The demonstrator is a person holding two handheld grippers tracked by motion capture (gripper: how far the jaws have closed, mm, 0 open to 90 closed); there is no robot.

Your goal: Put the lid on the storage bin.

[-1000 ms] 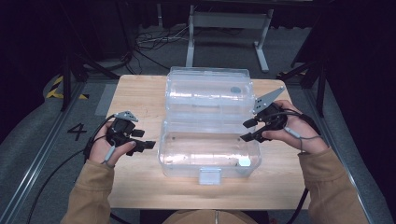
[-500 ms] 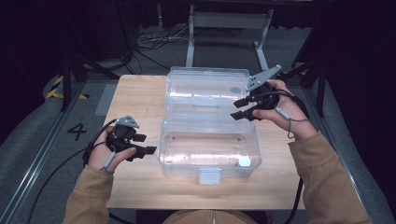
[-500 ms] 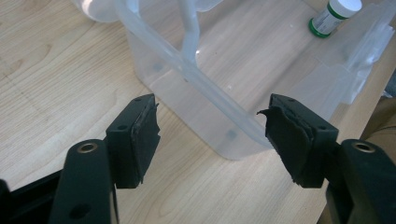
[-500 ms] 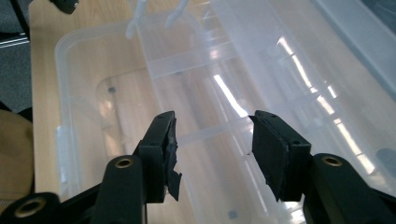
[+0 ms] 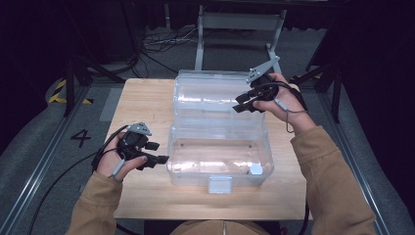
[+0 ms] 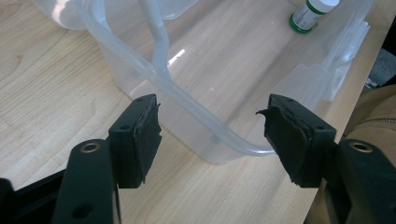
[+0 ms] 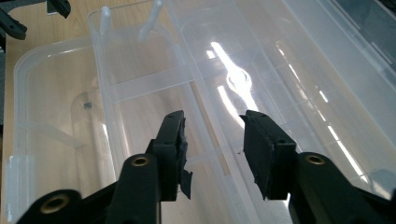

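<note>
My left tool [image 5: 159, 152] waits wide at the clear plastic box's [image 5: 220, 161] nine o'clock corner to steady it; my right tool [image 5: 243, 101], jaws just narrowing on nothing, hovers over its open lid [image 5: 208, 93] to swing it.

Black numeral "4" [image 5: 80, 137] marked on grey floor, left of wooden table [image 5: 147, 103]. Label on small bottle [image 6: 310, 11] too blurred to read.

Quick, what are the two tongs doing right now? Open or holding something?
Left tongs: open, holding nothing, at a corner of the clear plastic box.
Right tongs: open, just been closing, holding nothing, over its lid.
</note>
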